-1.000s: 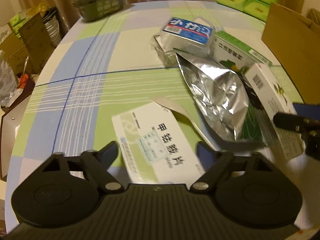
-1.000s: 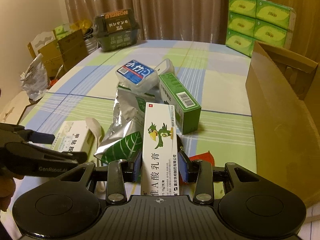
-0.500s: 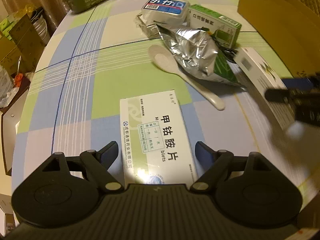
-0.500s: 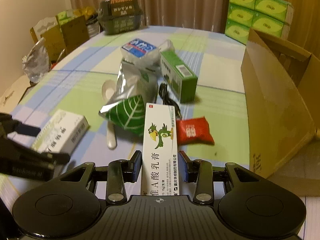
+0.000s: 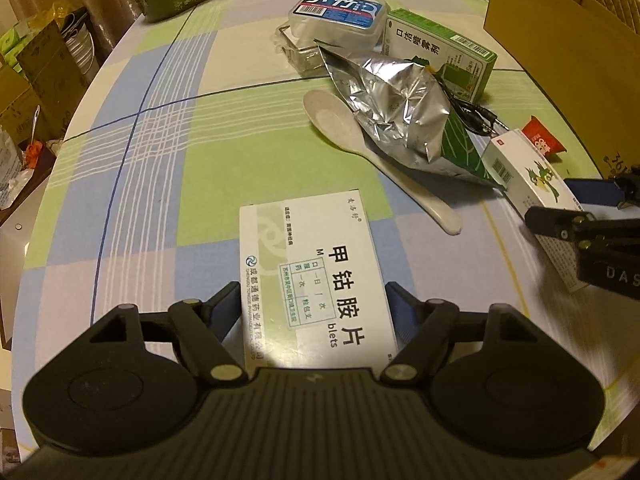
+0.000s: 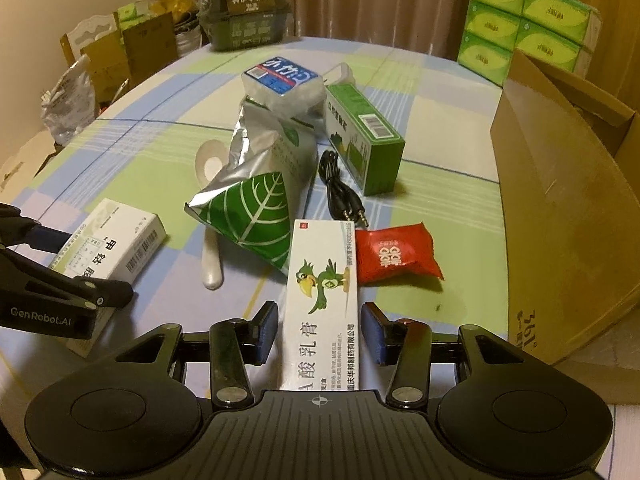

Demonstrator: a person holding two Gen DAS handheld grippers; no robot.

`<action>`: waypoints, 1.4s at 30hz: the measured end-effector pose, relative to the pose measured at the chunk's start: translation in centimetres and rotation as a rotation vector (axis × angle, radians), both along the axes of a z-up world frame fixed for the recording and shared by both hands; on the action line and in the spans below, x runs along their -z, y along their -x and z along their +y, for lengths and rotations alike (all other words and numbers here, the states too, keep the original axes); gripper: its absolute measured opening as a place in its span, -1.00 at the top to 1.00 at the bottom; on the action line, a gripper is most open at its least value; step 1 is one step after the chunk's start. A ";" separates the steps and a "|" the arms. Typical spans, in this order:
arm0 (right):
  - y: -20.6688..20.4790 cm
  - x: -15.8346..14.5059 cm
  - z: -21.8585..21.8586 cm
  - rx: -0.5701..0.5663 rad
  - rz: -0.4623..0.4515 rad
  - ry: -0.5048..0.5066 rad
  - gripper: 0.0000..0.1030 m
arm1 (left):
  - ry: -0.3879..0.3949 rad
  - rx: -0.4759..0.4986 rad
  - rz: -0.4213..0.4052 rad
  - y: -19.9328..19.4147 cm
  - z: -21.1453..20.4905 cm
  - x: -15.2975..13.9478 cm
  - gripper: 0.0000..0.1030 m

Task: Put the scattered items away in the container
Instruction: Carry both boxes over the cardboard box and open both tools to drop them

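My left gripper (image 5: 314, 306) is shut on a flat white medicine box (image 5: 316, 276) with green print; its pads touch both sides. It also shows in the right wrist view (image 6: 108, 240). My right gripper (image 6: 319, 330) holds a long white ointment box with a green parrot (image 6: 324, 296), also seen in the left wrist view (image 5: 532, 178); narrow gaps show beside the pads. The open cardboard box (image 6: 560, 184) stands at the right. On the table lie a foil bag (image 5: 400, 112), a white spoon (image 5: 368, 144) and a red packet (image 6: 394, 256).
A green carton (image 6: 364, 140), a blue-labelled plastic tub (image 6: 284, 80) and a black audio cable (image 6: 340, 192) lie mid-table. A dark basket (image 6: 244, 12) stands at the far edge. Green tissue packs (image 6: 524, 20) are stacked behind the cardboard box.
Both grippers pulled back toward me with their boxes. The right gripper's jaws have spread slightly off the parrot box. The spoon, cable and red packet have come into sight.
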State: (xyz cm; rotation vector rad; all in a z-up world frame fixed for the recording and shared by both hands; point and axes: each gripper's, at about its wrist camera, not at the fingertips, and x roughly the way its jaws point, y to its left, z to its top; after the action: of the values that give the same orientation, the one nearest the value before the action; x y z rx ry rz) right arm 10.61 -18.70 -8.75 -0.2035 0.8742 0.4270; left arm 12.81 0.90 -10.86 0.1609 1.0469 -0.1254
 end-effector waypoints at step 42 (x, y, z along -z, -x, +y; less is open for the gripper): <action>1.2 -16.0 -16.7 0.315 -0.340 -0.035 0.31 | 0.200 0.342 -0.273 0.0 -17.2 -14.8 -0.35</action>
State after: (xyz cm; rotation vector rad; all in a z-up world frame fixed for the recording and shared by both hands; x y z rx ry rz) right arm 9.44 -35.37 7.22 -0.0993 0.5508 0.1069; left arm 12.81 -16.31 3.92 0.1696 0.7226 -0.5023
